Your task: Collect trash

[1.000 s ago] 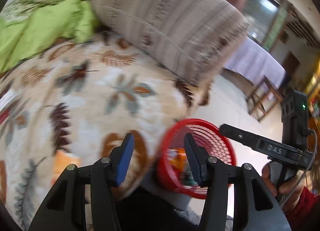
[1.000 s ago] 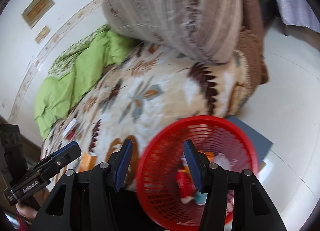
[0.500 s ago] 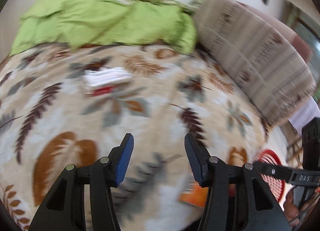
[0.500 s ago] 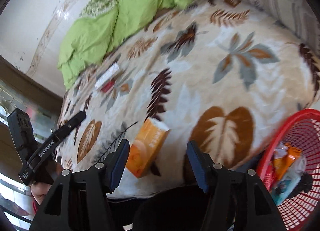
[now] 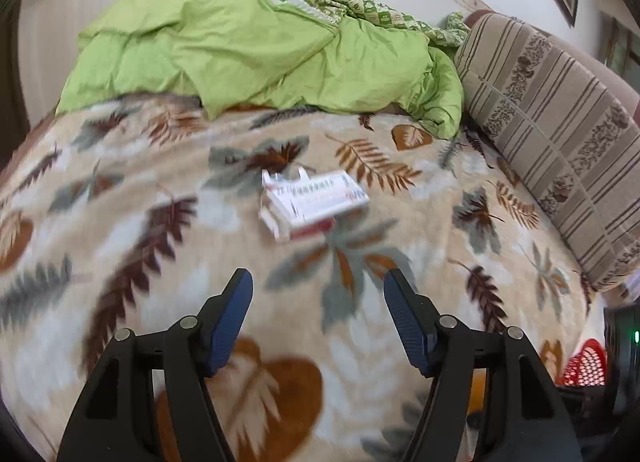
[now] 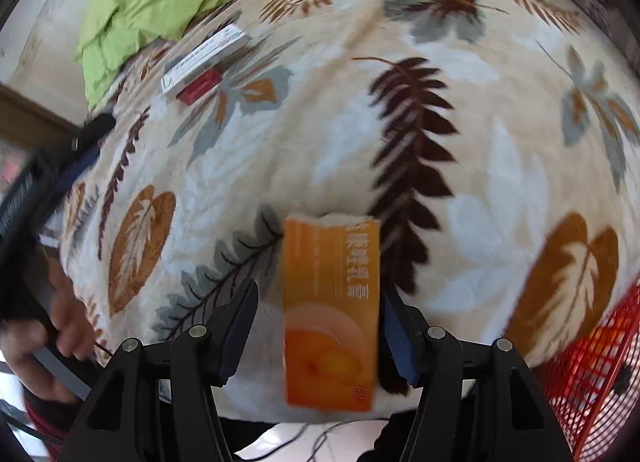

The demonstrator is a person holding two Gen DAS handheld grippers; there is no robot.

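Basket [image 6: 592, 378] now sidelined (leafy blanket [image 5: 168, 198])

Bed [image 5: 168, 230] covered by a beige leaf-print blanket [image 6: 460, 110]. White-and-red carton [image 5: 312, 202] lies flat near mid-blanket. Beyond the carton, toward the wall: crumpled green quilt [image 5: 248, 46]. Right of the carton, along the bed's edge: striped brown bolster [image 5: 560, 134]. Nearer than the carton, close to the bed's near edge: orange box [image 6: 330, 310], lying flat, its torn end toward the carton.

Black hand-held gripper [image 5: 318, 316], blue ribbed pads [image 5: 234, 318], silver pivot screws, red sleeve
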